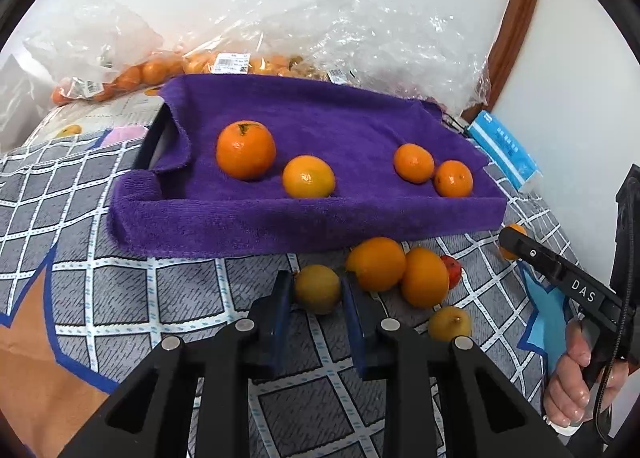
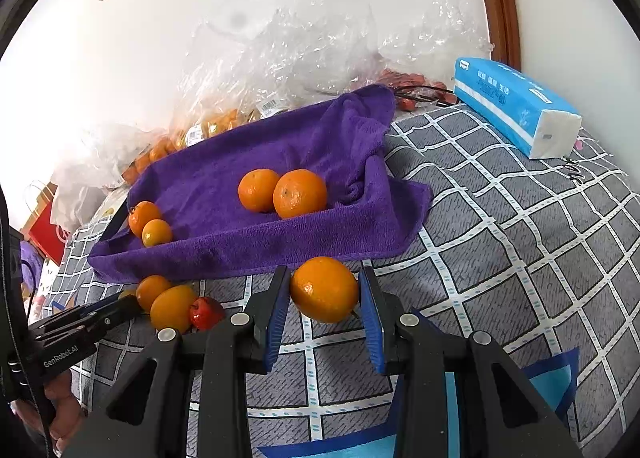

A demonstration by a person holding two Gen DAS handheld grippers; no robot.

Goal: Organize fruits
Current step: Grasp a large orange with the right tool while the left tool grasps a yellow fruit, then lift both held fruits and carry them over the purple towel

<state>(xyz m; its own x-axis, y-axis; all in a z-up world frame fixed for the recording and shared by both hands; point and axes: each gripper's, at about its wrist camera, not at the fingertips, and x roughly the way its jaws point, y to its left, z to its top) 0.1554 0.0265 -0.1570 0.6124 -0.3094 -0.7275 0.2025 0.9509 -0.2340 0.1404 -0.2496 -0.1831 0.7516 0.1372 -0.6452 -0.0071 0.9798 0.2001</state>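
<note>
Left wrist view: we see the left gripper (image 1: 316,290), angled down at the checked bedspread (image 1: 120,290), with its jaws closed narrowly on a small yellowish citrus (image 1: 317,288) just before the front edge of the purple towel-lined tray (image 1: 304,218); a slanted lift could, we judge, squeeze the round fruit out.

Right wrist view: the right gripper (image 2: 325,298), tilted likewise, clamps a larger orange (image 2: 324,289) near the same edge, and it might roll off the bedspread if released early.
</note>
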